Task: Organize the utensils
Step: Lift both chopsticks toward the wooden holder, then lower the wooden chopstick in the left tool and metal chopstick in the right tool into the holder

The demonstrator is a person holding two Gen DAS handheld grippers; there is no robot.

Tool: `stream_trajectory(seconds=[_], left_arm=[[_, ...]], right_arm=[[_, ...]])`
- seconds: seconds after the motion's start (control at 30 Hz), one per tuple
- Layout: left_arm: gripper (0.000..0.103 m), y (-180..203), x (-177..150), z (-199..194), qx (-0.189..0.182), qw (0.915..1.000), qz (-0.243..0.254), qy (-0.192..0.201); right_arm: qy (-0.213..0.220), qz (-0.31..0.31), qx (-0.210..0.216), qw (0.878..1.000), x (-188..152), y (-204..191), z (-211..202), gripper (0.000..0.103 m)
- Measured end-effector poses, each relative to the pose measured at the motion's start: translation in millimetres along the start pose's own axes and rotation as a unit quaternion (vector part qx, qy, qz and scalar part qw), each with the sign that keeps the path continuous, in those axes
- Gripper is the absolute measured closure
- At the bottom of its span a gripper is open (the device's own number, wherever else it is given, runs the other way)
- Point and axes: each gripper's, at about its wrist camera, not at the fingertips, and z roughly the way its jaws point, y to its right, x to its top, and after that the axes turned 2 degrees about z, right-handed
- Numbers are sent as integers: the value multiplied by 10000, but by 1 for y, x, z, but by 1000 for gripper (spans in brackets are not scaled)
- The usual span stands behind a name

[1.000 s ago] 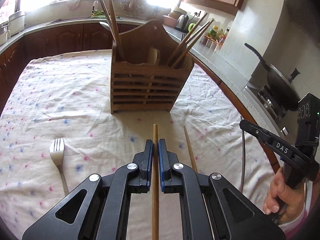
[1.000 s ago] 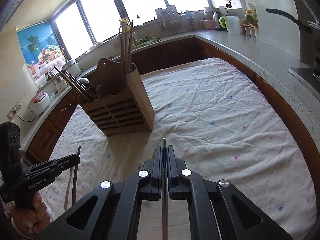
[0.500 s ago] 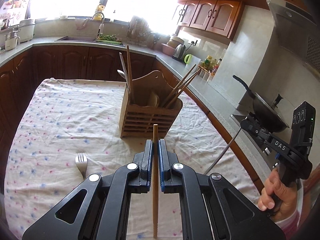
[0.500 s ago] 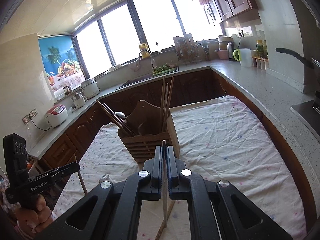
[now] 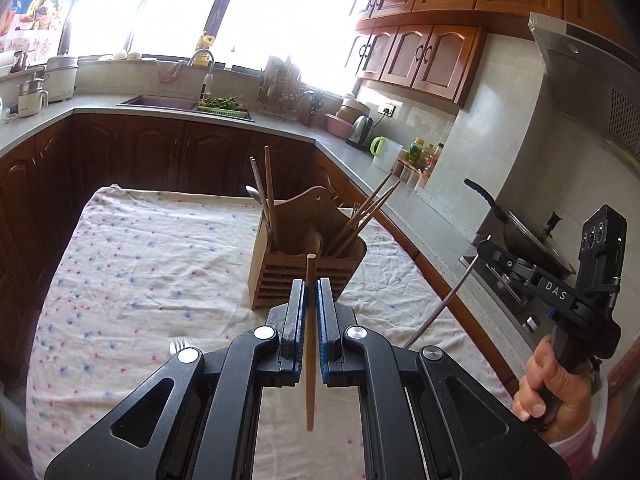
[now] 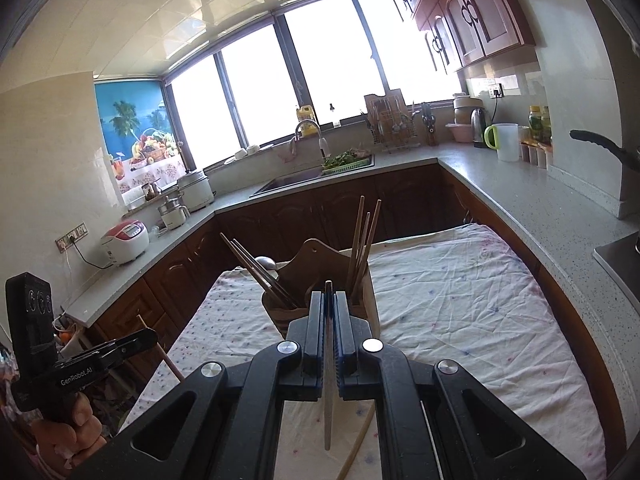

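Observation:
My left gripper (image 5: 311,284) is shut on a wooden chopstick (image 5: 310,344) and holds it lifted above the table, in front of the wooden utensil holder (image 5: 304,270). My right gripper (image 6: 329,296) is shut on a thin metal chopstick (image 6: 328,396), also raised, facing the holder (image 6: 320,276) from the other side. The holder has several chopsticks and a spoon standing in it. A fork (image 5: 180,345) lies on the cloth at the left. Another wooden chopstick (image 6: 358,444) lies on the cloth below my right gripper.
The table wears a white flowered cloth (image 5: 152,256). A grey counter (image 6: 532,196) runs around it, with a sink (image 6: 296,178), kettle (image 5: 362,130), jars and a wok (image 5: 532,240) on the stove at the right.
Both grippers have risen from the cloth with their chopsticks. The holder and the table now look smaller and farther below.

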Motion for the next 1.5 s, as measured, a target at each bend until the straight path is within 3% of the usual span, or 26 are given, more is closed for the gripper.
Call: stream_trajectory(seconds=[0.7,0.93,1.23,1.5], left_arm=[[98,-10,33,4,52,9991,-148,388],[98,-6,63,9,62,9975,-68,706],[98,-9,116,19,181,9899,-133,1403],[98,-25,126,57,559,9846,-340,1620]], right_arm=[[163,44,15,9999,18,3,12,99],[511,50,18,9987,49,2,18,99],[1033,-108,-43,9946,99,-7,38,99],[1087,-70,-123,9940,100,-2,69,99]])
